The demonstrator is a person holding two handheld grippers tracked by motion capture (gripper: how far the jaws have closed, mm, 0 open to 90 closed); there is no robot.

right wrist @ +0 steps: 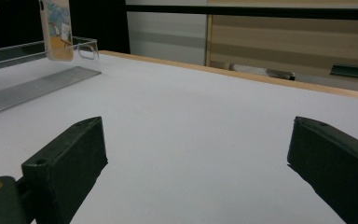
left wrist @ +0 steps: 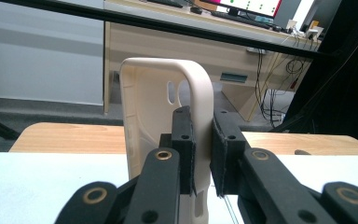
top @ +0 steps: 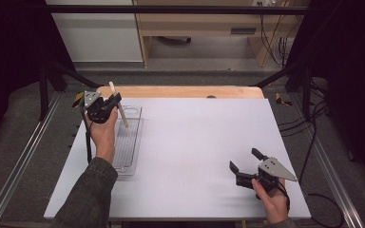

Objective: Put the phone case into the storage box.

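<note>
High view: I see 1 phone case point(top: 119, 106), cream, clamped in the left gripper point(top: 110, 102) at approx 10 o'clock on the white table point(top: 195, 142), held just above 1 clear plastic tray point(top: 129, 142). Case's long axis is tilted; its top end leans toward 11 o'clock and its lower end dips toward the tray. Left gripper view: jaws pinch the case's side edge, w/ the camera cutout end up. Right gripper view shows a printed picture on the case's back; no text legible to me. Right gripper point(top: 248, 166) sits at approx 4 o'clock, jaws wide apart w/ nothing between them. 2 grippers total.
</note>
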